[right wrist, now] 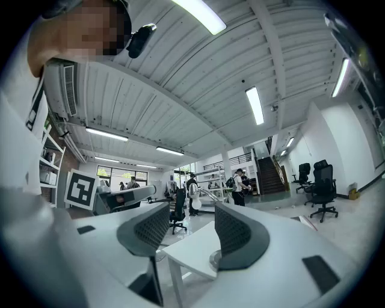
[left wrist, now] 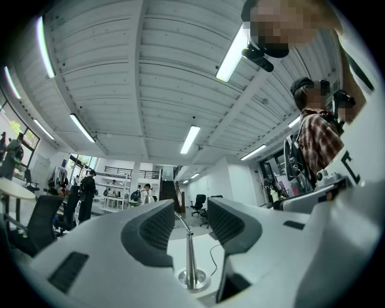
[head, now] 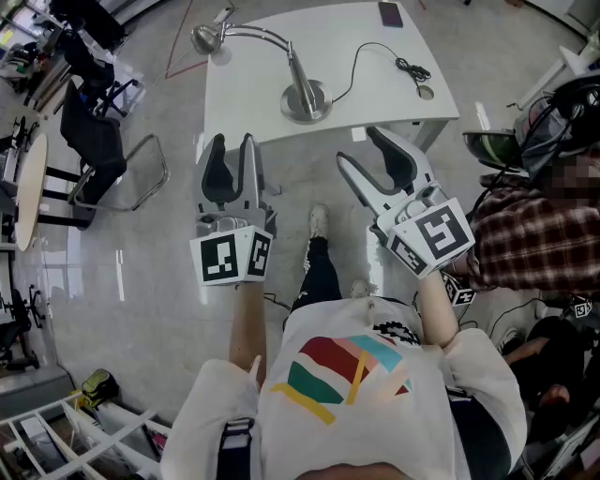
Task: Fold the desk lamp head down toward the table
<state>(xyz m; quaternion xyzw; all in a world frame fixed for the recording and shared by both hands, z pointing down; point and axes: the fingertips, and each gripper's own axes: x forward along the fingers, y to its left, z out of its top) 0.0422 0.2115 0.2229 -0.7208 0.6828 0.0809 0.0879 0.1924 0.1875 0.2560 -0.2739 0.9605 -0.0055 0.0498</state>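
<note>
A silver desk lamp stands on the white table (head: 375, 84): round base (head: 307, 101), upright stem, curved arm, and head (head: 206, 39) hanging past the table's left edge. Both grippers hover over the floor short of the table's near edge. My left gripper (head: 232, 142) is open and empty, and the lamp stem (left wrist: 191, 258) shows through its gap. My right gripper (head: 361, 148) is also open and empty. In the right gripper view the lamp head (right wrist: 194, 192) and the table corner (right wrist: 192, 252) lie ahead of that gripper (right wrist: 192, 228).
A black cable (head: 375, 52) runs from the lamp base across the table, and a dark phone (head: 390, 13) lies at the far edge. Black chairs (head: 103, 141) stand to the left. A person in a plaid shirt (head: 534, 239) sits close on the right.
</note>
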